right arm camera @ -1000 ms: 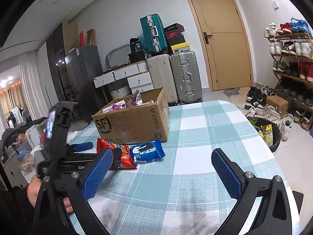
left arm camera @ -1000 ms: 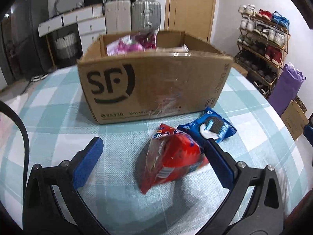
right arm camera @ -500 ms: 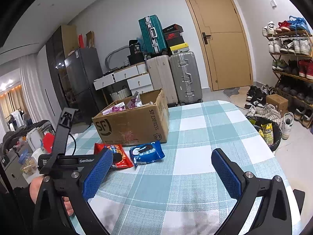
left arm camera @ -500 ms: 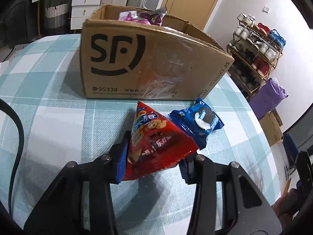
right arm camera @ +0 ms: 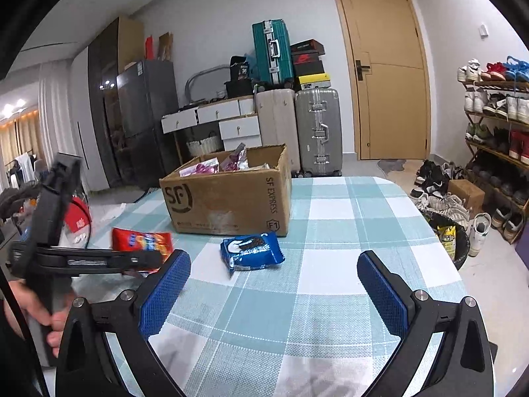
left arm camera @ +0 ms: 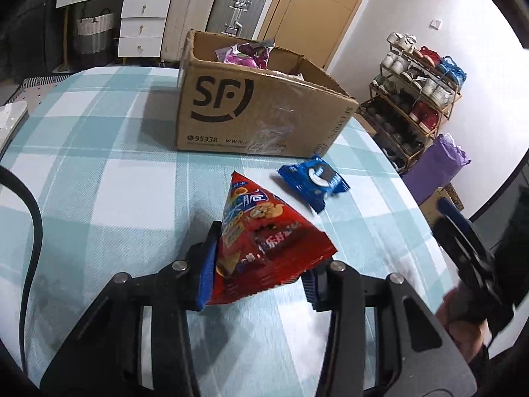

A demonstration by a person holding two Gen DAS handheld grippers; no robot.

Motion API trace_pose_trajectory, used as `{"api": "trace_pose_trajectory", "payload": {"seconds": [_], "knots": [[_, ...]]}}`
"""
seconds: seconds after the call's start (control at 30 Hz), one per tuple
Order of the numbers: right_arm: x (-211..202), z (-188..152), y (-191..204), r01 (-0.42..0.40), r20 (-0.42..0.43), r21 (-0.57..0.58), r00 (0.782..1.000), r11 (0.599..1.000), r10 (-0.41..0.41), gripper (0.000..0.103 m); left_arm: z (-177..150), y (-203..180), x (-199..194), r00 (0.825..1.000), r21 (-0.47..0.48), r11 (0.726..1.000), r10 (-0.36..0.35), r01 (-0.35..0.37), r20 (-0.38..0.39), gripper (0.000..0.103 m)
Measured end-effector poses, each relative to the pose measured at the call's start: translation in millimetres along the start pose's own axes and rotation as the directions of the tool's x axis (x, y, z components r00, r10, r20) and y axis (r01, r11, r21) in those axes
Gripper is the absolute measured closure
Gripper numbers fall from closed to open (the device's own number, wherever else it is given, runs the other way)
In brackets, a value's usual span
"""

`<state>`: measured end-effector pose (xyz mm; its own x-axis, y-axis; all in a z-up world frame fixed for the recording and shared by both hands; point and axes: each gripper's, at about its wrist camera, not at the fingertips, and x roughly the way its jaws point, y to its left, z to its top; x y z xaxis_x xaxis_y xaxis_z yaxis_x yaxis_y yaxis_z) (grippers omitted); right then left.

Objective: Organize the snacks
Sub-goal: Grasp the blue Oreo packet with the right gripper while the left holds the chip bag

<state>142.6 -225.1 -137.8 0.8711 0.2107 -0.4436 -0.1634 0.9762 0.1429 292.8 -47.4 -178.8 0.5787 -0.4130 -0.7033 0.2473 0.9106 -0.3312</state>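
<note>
A red snack bag (left arm camera: 264, 241) sits pinched between the blue pads of the left claw (left arm camera: 261, 268), which has just closed on it, the bag's pointed top aimed at the cardboard box (left arm camera: 258, 112). A blue cookie packet (left arm camera: 314, 182) lies flat on the checked table (left arm camera: 99, 178) just beyond, near the box's front corner on the side toward the table's right edge. Pink and purple packets (right arm camera: 215, 165) already fill the box. The right claw (right arm camera: 274, 284) hangs wide open and empty over the table's near side.
</note>
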Motion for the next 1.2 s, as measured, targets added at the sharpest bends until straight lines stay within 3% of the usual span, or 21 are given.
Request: {"api": "trace_pose_trajectory", "payload": {"seconds": [0.13, 0.33, 0.63, 0.7, 0.83, 0.97, 1.07, 1.2], "knots": [[15.3, 8.0, -1.5, -0.041, -0.056, 0.035, 0.997, 0.999, 0.043, 0.001, -9.3, -3.1, -10.9, 1.000, 0.018, 1.000, 0.018, -0.018, 0.019, 0.063], [53.4, 30.9, 13.5, -0.075, -0.143, -0.026, 0.987, 0.997, 0.071, 0.001, -20.5, 8.0, -30.2, 1.000, -0.009, 1.000, 0.011, -0.010, 0.026, 0.063], [148.8, 35.8, 24.2, -0.104, -0.359, -0.097, 0.931, 0.990, 0.062, 0.004, -54.9, 43.2, -66.8, 0.999, -0.041, 0.999, 0.013, -0.012, 0.033, 0.063], [166.8, 32.7, 28.4, -0.119, -0.408, -0.109, 0.910, 0.987, 0.065, 0.026, -58.0, 48.0, -72.0, 1.000, -0.054, 0.999, 0.009, -0.007, 0.029, 0.063], [189.9, 21.9, 37.7, -0.098, -0.482, -0.163, 0.876, 0.982, 0.008, 0.030, -60.5, 52.4, -81.0, 1.000, -0.074, 0.997, -0.004, 0.006, 0.028, 0.063], [196.1, 19.2, 40.6, -0.090, -0.494, -0.185, 0.869, 0.979, -0.013, 0.033, -58.8, 51.2, -85.2, 0.999, -0.069, 0.998, -0.004, 0.007, 0.034, 0.063], [195.1, 21.1, 39.9, -0.092, -0.488, -0.182, 0.873, 0.979, -0.008, 0.053, -59.3, 49.7, -87.9, 0.999, -0.071, 0.997, -0.007, 0.009, 0.035, 0.063], [190.6, 23.1, 31.9, -0.117, -0.491, -0.132, 0.870, 0.984, 0.038, 0.059, -61.2, 45.7, -93.9, 0.999, -0.063, 0.998, -0.005, 0.008, 0.035, 0.063]]}}
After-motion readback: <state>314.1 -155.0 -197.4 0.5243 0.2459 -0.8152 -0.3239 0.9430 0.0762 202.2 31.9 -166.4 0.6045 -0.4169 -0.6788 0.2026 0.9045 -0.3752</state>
